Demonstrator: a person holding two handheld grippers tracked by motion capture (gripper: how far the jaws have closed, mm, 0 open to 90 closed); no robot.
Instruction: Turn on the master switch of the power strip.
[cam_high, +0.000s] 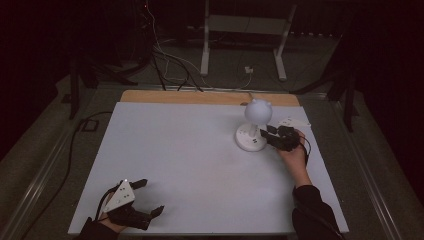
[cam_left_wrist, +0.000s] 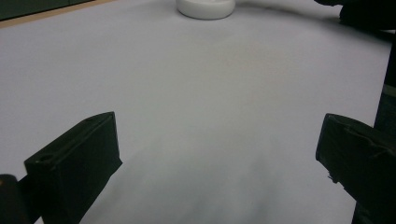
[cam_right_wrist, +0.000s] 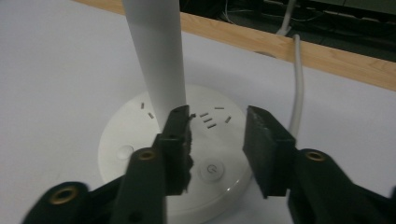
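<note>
A small white lamp (cam_high: 254, 125) stands on the far right part of the desk (cam_high: 190, 160), whose top is a smooth, matte white sheet with a strip of bare wood along its far edge. The lamp is glossy plastic: a flat round base (cam_right_wrist: 177, 163), a straight slim stem (cam_right_wrist: 156, 56) rising from it, and a rounded head with two small ear-like bumps. In the right gripper view the base shows short grey dash marks, a shallow round dimple and a round power button (cam_right_wrist: 211, 170). A white cord (cam_right_wrist: 298, 79) runs from behind the base toward the wooden edge.

The right claw (cam_right_wrist: 217, 144) hovers low over the base, just beside the stem. Its black, blocky jaws stand partly apart with a gap between them above the power button; nothing is gripped, and one jaw sits close against the foot of the stem.

The left claw (cam_high: 142, 197) rests at the near left corner of the desk, well apart from the lamp, jaws spread wide over bare surface, a grey three-cornered plate on top.

A flat white piece (cam_high: 294, 121) lies behind the right hand (cam_high: 295, 155).
</note>
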